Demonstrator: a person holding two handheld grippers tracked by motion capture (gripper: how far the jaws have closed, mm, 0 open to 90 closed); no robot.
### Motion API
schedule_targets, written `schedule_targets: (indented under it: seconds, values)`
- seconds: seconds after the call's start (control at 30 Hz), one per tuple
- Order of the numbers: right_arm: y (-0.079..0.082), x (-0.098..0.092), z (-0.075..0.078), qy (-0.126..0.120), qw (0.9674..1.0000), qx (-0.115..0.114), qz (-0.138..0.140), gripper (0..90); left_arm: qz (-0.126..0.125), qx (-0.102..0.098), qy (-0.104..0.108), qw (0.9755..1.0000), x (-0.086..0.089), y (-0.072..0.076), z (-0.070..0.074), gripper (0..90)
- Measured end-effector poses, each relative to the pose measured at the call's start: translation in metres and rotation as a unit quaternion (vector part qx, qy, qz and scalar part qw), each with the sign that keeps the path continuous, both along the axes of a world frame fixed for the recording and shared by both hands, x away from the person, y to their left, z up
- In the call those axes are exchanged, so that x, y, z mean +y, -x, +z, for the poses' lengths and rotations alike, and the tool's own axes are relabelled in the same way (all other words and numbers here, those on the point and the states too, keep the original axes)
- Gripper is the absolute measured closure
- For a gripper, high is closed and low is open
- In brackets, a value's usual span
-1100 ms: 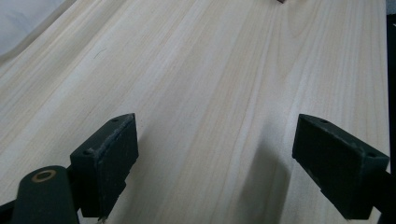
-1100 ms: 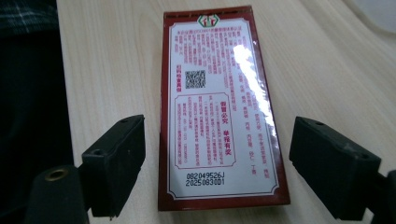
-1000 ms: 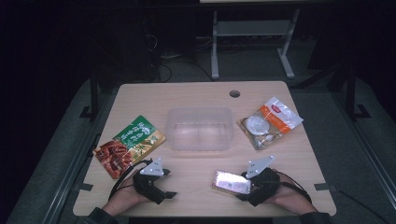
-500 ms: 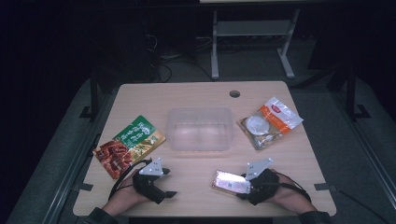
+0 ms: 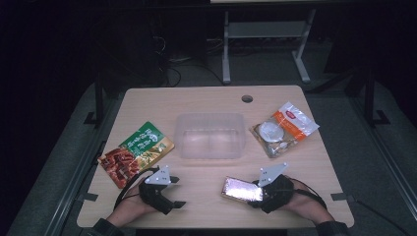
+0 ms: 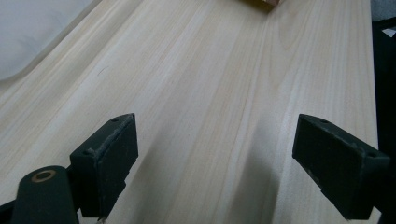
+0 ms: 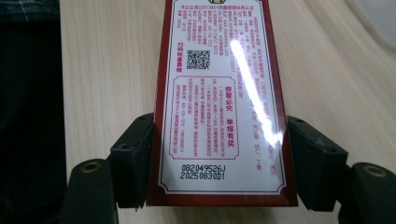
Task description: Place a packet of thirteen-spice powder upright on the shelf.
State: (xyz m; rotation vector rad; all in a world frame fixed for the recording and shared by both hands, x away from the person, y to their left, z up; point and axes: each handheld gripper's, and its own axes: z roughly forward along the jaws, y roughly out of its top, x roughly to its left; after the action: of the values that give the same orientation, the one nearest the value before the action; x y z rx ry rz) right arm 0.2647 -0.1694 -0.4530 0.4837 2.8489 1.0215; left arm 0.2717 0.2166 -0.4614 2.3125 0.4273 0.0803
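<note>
A flat red box [image 5: 240, 189] with a glossy printed label [image 7: 219, 93] lies near the table's front edge. My right gripper [image 5: 256, 193] is shut on its near end. Both pads [image 7: 135, 158] press the box's sides, and the jaws have just been closing on it. My left gripper [image 5: 174, 195] rests at the front left, open, with bare wood between its pads [image 6: 109, 156]. In the middle of the table [image 5: 196, 101] stands an empty clear plastic container [image 5: 210, 117]. A green and red snack bag [image 5: 135, 152] lies to its left, and an orange and white bag [image 5: 284, 128] to its right.
A round cable hole [image 5: 247, 99] sits near the table's far edge. Dark floor surrounds the table, and a metal stand [image 5: 265, 44] is behind it. The container's pale corner [image 6: 28, 32] shows far left in the left gripper view.
</note>
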Motion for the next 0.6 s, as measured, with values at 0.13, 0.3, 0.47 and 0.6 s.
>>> schedule_targets:
  seconds: [0.13,0.3,0.47,0.6]
  values:
    - [-0.005,0.004,0.005,-0.008,0.9999,-0.009,0.009,31.7,-0.004,-0.001,0.009,0.9999,-0.001,0.001,0.002,13.4]
    - [-0.009,0.011,0.009,-0.018,0.9994,-0.017,0.023,31.7,-0.017,0.0,0.02,0.9996,-0.003,0.001,0.006,13.4]
    - [-0.009,0.019,0.013,-0.035,0.9985,-0.011,0.04,31.7,-0.04,-0.011,0.033,0.9986,-0.009,-0.001,0.013,12.8]
    - [-0.012,0.032,0.016,-0.035,0.997,-0.02,0.067,31.8,-0.066,-0.014,0.045,0.9967,-0.015,-0.003,0.022,12.6]
